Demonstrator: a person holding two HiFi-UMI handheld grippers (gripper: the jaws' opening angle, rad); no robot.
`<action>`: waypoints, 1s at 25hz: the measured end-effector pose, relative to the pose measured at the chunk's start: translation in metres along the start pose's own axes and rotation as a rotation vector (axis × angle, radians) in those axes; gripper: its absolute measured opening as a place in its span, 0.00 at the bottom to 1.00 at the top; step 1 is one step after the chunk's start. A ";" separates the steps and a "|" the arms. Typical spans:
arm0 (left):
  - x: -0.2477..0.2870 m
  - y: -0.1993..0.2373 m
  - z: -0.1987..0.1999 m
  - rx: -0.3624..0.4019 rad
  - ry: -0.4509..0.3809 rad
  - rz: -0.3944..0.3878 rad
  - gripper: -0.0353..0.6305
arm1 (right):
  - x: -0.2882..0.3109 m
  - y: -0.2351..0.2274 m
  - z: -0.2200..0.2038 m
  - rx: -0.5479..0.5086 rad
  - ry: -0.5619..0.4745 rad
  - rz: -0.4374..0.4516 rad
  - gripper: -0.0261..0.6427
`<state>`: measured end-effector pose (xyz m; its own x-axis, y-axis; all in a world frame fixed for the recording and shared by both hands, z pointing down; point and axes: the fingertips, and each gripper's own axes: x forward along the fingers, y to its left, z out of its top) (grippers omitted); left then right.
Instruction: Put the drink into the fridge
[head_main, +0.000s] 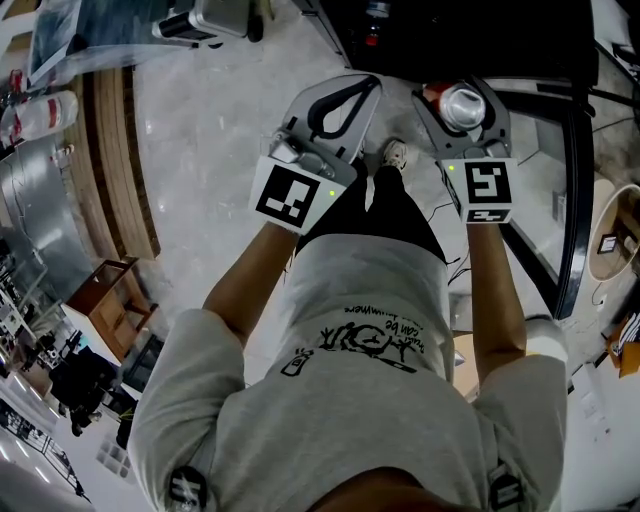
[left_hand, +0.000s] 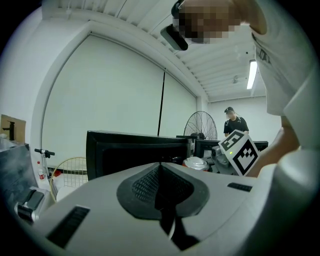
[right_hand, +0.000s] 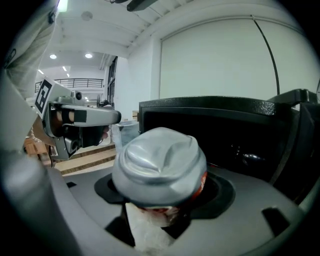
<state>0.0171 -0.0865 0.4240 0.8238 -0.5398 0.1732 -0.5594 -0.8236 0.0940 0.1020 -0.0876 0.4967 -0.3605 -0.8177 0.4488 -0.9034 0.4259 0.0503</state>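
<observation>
The drink is a can (head_main: 462, 105) with a silver end and red side. My right gripper (head_main: 463, 100) is shut on it, a jaw on either side. In the right gripper view the can (right_hand: 160, 165) fills the middle, silver end toward the camera, with white paper under it. The black fridge (head_main: 450, 30) stands just ahead; its dark front (right_hand: 225, 130) looms behind the can. My left gripper (head_main: 366, 88) is held beside the right one at the same height, shut and holding nothing. In the left gripper view its fingertips (left_hand: 161, 172) meet, and the fridge (left_hand: 135, 150) is beyond them.
A black-framed door (head_main: 575, 200) hangs to the right of the fridge. Wooden steps (head_main: 120, 170) and a small wooden stool (head_main: 105, 300) are to the left on the pale floor. A standing fan (left_hand: 201, 125) and a person in black (left_hand: 234, 122) are far behind.
</observation>
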 end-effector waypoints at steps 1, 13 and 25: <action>0.000 0.001 -0.002 -0.004 0.000 0.000 0.09 | 0.003 -0.001 -0.001 -0.002 0.000 -0.001 0.54; 0.002 0.006 -0.010 -0.014 0.004 -0.005 0.09 | 0.035 -0.018 -0.011 -0.004 -0.003 -0.013 0.54; 0.006 0.015 -0.014 -0.020 0.008 -0.007 0.09 | 0.071 -0.041 -0.022 0.004 -0.008 -0.031 0.54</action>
<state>0.0125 -0.0994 0.4404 0.8270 -0.5326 0.1802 -0.5554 -0.8236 0.1149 0.1182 -0.1550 0.5462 -0.3342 -0.8333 0.4404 -0.9150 0.3989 0.0605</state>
